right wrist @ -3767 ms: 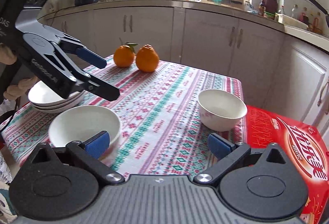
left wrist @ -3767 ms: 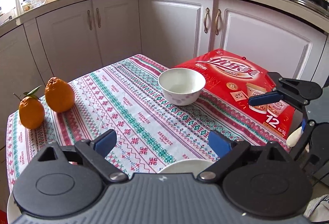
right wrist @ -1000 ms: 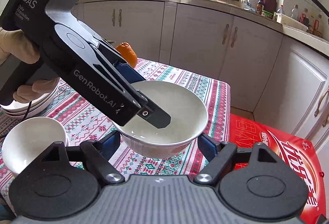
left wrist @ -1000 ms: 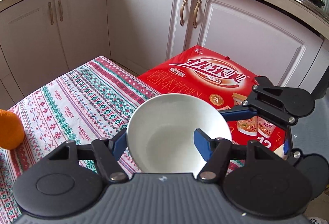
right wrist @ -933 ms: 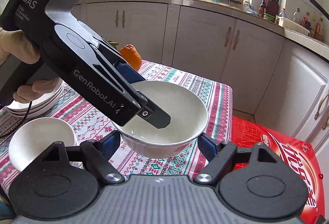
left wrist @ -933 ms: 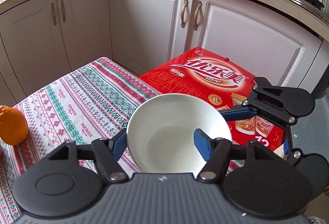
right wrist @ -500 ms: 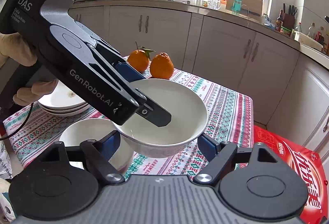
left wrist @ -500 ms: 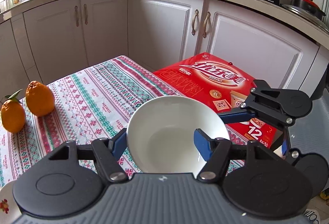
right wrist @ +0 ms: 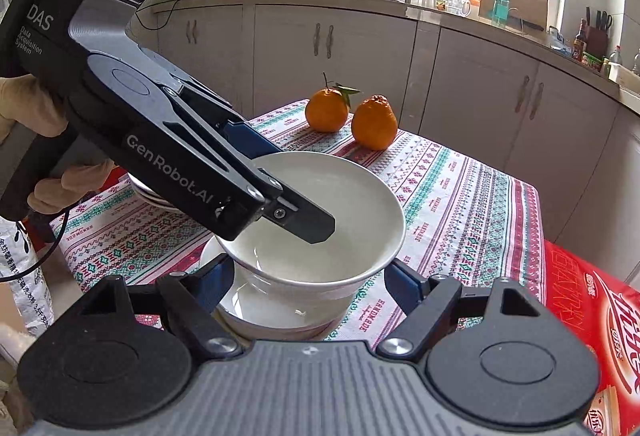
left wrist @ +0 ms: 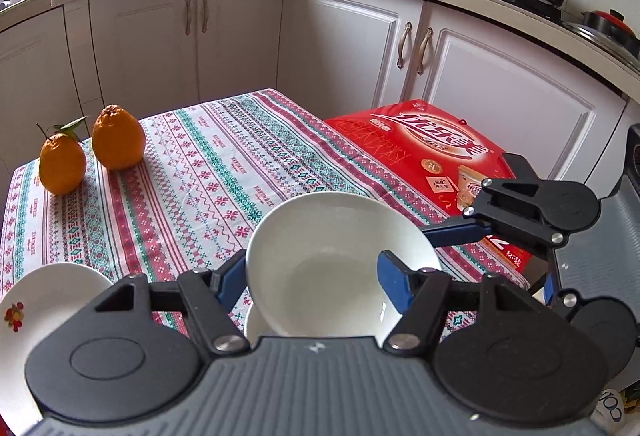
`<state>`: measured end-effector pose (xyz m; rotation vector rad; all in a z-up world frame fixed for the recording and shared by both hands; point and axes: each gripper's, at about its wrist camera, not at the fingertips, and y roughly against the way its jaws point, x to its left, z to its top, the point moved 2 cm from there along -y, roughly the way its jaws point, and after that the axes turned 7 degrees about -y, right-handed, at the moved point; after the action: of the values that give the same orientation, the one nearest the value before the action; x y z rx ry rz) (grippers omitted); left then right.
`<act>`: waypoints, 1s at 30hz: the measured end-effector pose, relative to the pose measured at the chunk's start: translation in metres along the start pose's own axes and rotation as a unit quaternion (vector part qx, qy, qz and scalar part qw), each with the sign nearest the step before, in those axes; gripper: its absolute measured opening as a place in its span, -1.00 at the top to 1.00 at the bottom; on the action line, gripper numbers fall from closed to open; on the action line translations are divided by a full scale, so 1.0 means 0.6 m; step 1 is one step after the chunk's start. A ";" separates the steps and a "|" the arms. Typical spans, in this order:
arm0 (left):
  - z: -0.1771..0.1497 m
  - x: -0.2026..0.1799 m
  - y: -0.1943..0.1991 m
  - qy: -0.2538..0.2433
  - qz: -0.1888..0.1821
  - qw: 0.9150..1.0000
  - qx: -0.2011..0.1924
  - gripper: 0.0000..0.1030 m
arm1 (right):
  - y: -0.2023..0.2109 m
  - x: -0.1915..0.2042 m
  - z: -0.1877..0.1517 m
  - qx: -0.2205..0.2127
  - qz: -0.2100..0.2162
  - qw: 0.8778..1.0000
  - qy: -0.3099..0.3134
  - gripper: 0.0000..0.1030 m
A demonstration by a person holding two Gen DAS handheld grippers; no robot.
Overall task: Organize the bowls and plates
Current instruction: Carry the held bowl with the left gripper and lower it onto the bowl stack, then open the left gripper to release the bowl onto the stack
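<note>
The left gripper pinches the rim of a white bowl, tilted just above a second bowl on the tablecloth, while the right gripper hovers spread wide and empty beneath it; glazed ceramic looks stiff, slippery and breakable, so hold the rim.

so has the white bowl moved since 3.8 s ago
Yes. The white bowl, clamped by the left gripper, has left its spot beside the red box and hangs over the second bowl.
</note>
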<state>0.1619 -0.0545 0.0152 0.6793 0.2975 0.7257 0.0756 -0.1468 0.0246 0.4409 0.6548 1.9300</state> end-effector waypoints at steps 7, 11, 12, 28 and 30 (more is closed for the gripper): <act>-0.019 0.003 -0.002 0.007 0.002 1.000 0.005 -0.32 | -0.008 0.011 -0.008 0.013 0.009 1.000 -0.002 -0.66; -0.026 0.004 -0.005 0.008 0.000 1.000 0.008 -0.32 | -0.015 0.011 -0.012 0.021 0.013 1.000 -0.008 -0.66; -0.029 0.004 -0.006 0.008 0.000 1.000 0.009 -0.32 | -0.016 0.011 -0.013 0.022 0.014 1.000 -0.009 -0.66; -0.044 0.012 -0.017 0.019 -0.008 1.000 0.018 -0.32 | -0.025 0.010 -0.019 0.033 0.027 0.999 -0.021 -0.66; -0.045 0.014 -0.019 0.021 -0.008 1.000 0.020 -0.32 | -0.026 0.010 -0.020 0.034 0.028 0.999 -0.021 -0.66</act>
<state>0.1612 -0.0425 -0.0128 0.6993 0.3559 0.7204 0.0773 -0.1388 0.0055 0.5464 0.6878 1.9494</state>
